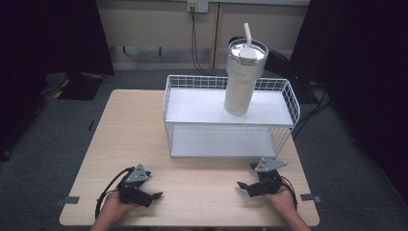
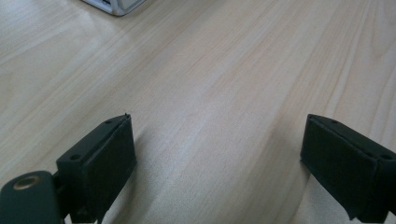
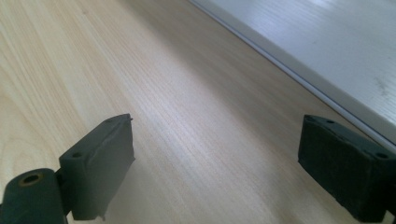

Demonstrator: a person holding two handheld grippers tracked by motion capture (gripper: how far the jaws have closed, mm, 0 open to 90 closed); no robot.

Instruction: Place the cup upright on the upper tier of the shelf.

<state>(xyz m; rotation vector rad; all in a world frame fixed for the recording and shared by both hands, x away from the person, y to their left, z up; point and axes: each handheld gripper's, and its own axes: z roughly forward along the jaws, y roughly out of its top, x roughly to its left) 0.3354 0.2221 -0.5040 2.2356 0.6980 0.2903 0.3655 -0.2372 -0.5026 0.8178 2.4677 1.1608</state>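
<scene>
Low over the pale wooden bench (image 1: 192, 192), the left tongs (image 1: 155, 196) and right tongs (image 1: 242, 185) gape wide, gripping nothing. Beyond them stands a white two-tier wire rack (image 1: 226, 139); a cream lidded tumbler with straw (image 1: 243, 77) sits on its upper shelf.

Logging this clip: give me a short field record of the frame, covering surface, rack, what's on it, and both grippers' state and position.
surface: light wood table
rack: white two-tier wire shelf rack, far half of table
on rack: cream tumbler with lid and straw, upright on top shelf, right of centre
lower shelf: nothing seen on it
left gripper: open, holds nothing, near edge of table on the left
right gripper: open, holds nothing, near edge on the right, just in front of the rack
</scene>
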